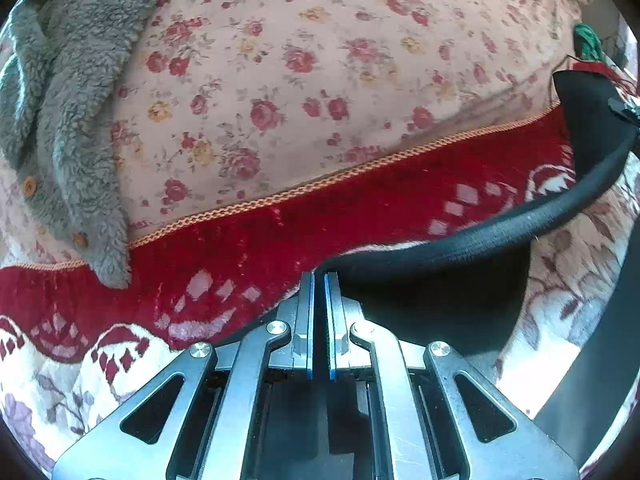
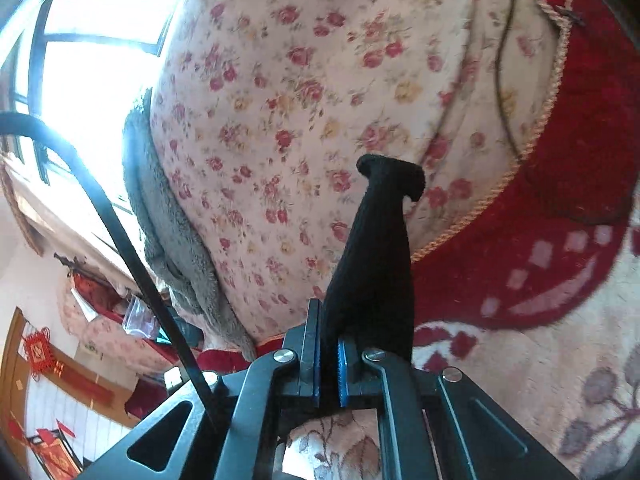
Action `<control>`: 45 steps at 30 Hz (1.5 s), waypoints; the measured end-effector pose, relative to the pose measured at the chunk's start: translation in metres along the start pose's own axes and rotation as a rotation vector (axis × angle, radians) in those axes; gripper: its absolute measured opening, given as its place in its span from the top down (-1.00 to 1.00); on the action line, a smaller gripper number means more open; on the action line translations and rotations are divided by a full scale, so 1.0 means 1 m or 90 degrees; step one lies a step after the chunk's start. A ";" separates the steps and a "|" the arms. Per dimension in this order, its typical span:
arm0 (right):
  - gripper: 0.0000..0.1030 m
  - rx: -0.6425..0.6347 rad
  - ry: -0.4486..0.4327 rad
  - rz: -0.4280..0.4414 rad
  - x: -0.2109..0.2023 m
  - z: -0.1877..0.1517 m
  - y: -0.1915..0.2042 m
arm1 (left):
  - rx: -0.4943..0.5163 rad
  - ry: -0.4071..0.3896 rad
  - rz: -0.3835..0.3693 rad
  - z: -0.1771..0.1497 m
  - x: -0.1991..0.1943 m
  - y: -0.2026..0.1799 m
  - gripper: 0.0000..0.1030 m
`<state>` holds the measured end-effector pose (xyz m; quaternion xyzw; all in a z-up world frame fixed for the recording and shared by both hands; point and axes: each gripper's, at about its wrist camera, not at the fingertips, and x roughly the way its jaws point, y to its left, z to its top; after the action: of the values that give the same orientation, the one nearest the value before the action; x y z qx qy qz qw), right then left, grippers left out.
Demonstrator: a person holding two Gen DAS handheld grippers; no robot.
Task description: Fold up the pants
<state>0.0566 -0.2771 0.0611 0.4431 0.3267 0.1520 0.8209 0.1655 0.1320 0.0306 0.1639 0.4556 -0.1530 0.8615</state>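
Observation:
The black pants [image 1: 472, 236] hang stretched between both grippers above the bed. My left gripper [image 1: 319, 280] is shut on one corner of the waistband, which runs as a thick black rolled edge up to the right. The other gripper holding the far end shows at the right edge of the left wrist view [image 1: 624, 110]. In the right wrist view my right gripper [image 2: 329, 320] is shut on a bunched black fold of the pants [image 2: 376, 256], which stands up past the fingers.
A floral quilt [image 1: 280, 80] covers the bed over a red and white patterned blanket [image 1: 248, 248]. A grey fleece garment [image 1: 76, 92] lies at the left. A bright window [image 2: 92, 48] and a black cable [image 2: 132, 248] show in the right wrist view.

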 end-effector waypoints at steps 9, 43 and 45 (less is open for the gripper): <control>0.90 0.041 0.000 -0.013 -0.006 -0.008 -0.033 | 0.013 0.038 -0.094 -0.004 -0.006 0.009 0.13; 0.90 0.007 -0.086 0.033 -0.099 -0.007 0.008 | 0.095 -0.184 0.093 -0.026 -0.144 -0.074 0.91; 0.90 0.008 -0.088 0.027 -0.117 -0.018 0.005 | 0.104 -0.193 0.088 -0.044 -0.155 -0.090 0.91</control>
<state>-0.0422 -0.3261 0.1048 0.4643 0.2605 0.1365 0.8354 0.0128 0.0875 0.1236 0.2394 0.2939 -0.1527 0.9127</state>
